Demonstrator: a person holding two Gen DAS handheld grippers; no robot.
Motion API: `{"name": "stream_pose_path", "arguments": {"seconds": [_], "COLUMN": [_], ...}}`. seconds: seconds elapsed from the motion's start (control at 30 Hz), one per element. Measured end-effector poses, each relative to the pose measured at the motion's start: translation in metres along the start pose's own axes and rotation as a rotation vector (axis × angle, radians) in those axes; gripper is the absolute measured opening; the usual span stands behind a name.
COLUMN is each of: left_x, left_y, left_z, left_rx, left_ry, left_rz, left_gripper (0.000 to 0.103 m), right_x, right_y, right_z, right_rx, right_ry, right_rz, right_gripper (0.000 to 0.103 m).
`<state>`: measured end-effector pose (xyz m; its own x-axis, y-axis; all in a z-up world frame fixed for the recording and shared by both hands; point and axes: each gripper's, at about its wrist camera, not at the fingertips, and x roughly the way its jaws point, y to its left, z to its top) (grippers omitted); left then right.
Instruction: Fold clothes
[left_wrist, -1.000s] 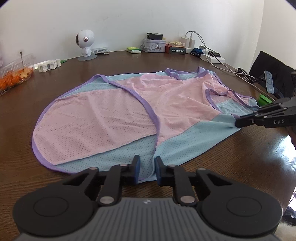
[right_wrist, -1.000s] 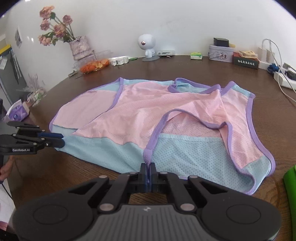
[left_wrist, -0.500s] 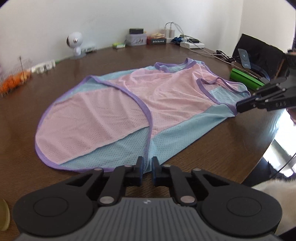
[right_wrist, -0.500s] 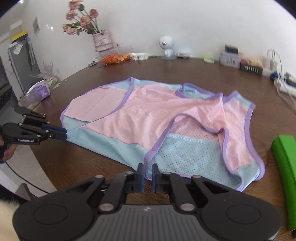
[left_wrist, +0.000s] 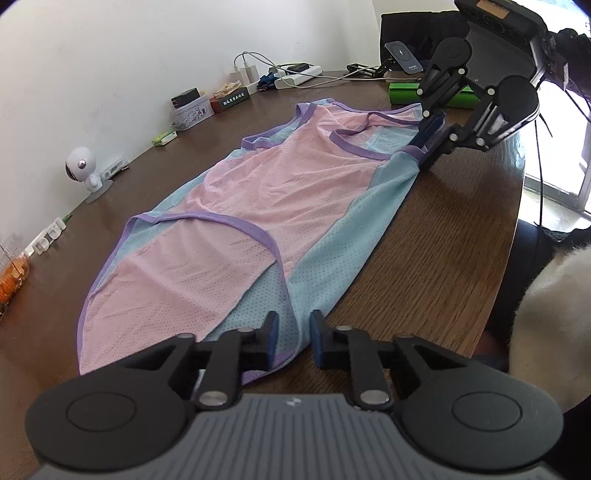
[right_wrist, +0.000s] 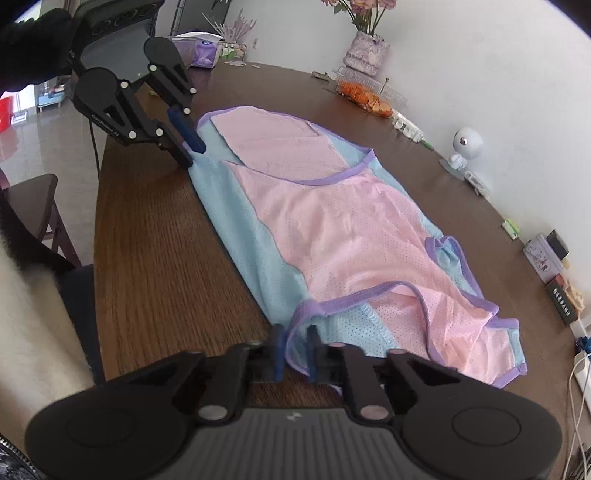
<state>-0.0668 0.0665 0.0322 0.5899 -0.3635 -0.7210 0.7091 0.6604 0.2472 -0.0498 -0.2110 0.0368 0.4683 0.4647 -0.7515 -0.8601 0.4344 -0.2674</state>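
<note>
the pink and light-blue mesh vest with purple binding (left_wrist: 258, 206) is spread lengthwise on the dark brown wooden counter (left_wrist: 443, 236), its two side parts already laid in over the middle so that a long band is formed. at the left end, the left claw (left_wrist: 291, 338) is now spread, with the hem corner of the vest lying between its two fingers; a second ago these fingers stood nearer together and just short of the hem. at the other end, the right claw (right_wrist: 295, 352) was pressed tight on the purple edge a second ago; now it is parted a little, with the purple armhole binding between the fingers, and whether the cloth is truly nipped cannot be told. both claws have also been swung round in that second, so that each faces the other along the near long edge. from this it is judged that both ends are being taken up, probably for a further fold of the band.
</note>
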Motion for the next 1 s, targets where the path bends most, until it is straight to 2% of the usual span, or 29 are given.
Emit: {"name": "stream_pose_path", "arguments": {"seconds": [0.13,0.27,0.37,0.43,0.5,0.53,0.57,0.63,0.67,0.7,0.73,0.8,0.87,0.93,0.97,1.0], "left_x": [-0.005,-0.015,-0.005,0.011,0.03,0.04,0.045,0.041,0.035,0.027,0.018,0.009,0.006,0.009,0.011,0.012], "left_y": [0.012,0.04,0.066,0.076,0.085,0.089,0.093,0.104,0.108,0.11,0.114,0.118,0.12,0.119,0.118,0.117], "left_z": [0.002,0.024,0.046,0.055,0.056,0.056,0.053,0.04,0.033,0.027,0.019,0.004,-0.008,-0.014,-0.017,-0.019], "left_rx": [-0.042,-0.137,-0.215,-0.255,-0.304,-0.329,-0.352,-0.422,-0.462,-0.503,-0.561,-0.644,-0.7,-0.717,-0.722,-0.728], "left_ry": [0.001,-0.076,-0.121,-0.109,-0.071,-0.049,-0.033,-0.016,-0.016,-0.022,-0.026,-0.019,-0.002,0.022,0.023,0.024], "left_rz": [-0.032,0.002,0.07,0.144,0.186,0.203,0.207,0.218,0.238,0.254,0.263,0.269,0.282,0.305,0.304,0.302], "left_gripper": [0.002,0.002,0.002,0.002,0.003,0.007,0.008,0.028,0.035,0.044,0.049,0.052,0.055,0.055,0.054,0.054], "right_x": [-0.004,-0.015,-0.007,0.012,0.037,0.048,0.05,0.052,0.039,0.025,0.012,-0.015,-0.041,-0.038,-0.033,-0.031], "right_y": [-0.015,-0.045,-0.079,-0.104,-0.125,-0.135,-0.138,-0.144,-0.148,-0.152,-0.151,-0.149,-0.147,-0.119,-0.106,-0.105], "right_z": [0.001,0.017,0.034,0.045,0.05,0.052,0.05,0.046,0.041,0.035,0.024,0.003,-0.017,-0.034,-0.039,-0.042], "right_rx": [0.062,0.095,0.093,0.094,0.135,0.161,0.154,0.144,0.16,0.18,0.23,0.329,0.423,0.404,0.373,0.372], "right_ry": [-0.016,-0.084,-0.103,-0.089,-0.07,-0.059,-0.047,-0.024,-0.033,-0.043,-0.061,-0.099,-0.133,-0.084,-0.055,-0.053], "right_rz": [0.057,0.079,0.06,0.04,-0.005,-0.026,-0.029,-0.035,-0.046,-0.055,-0.045,-0.022,0.0,0.017,-0.004,-0.006], "right_gripper": [0.001,0.001,0.001,0.001,0.003,0.012,0.014,0.023,0.028,0.039,0.05,0.058,0.059,0.059,0.057,0.053]}}
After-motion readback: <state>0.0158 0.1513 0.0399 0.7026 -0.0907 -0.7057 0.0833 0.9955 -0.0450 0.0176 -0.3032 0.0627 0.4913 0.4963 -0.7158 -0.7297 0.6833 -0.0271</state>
